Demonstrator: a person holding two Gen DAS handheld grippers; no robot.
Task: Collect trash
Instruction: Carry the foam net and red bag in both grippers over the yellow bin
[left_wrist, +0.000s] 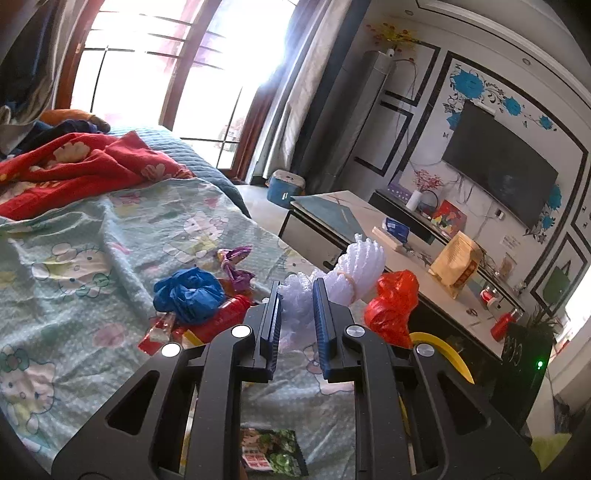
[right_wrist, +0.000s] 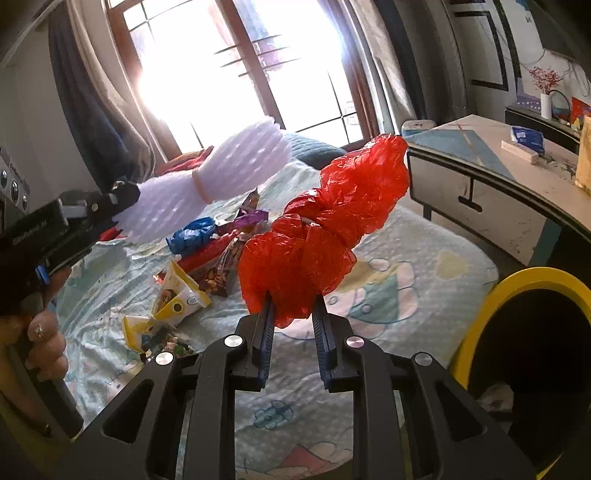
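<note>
White foam netting (left_wrist: 351, 273) in my left fingers (left_wrist: 319, 306), crumpled red bag (right_wrist: 325, 225) in right; wrappers (right_wrist: 207, 254), perhaps snack packs, heaped on bed.

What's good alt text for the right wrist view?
The right hand-held gripper pinches a crumpled red plastic bag above a cartoon-print bedsheet. To its left, the left hand-held gripper holds a white foam net bundle over scattered snack wrappers; a yellow-rimmed bin sits right.

Both hand-held grippers (left_wrist: 297, 295) (right_wrist: 292, 308) clamped, raised.
</note>
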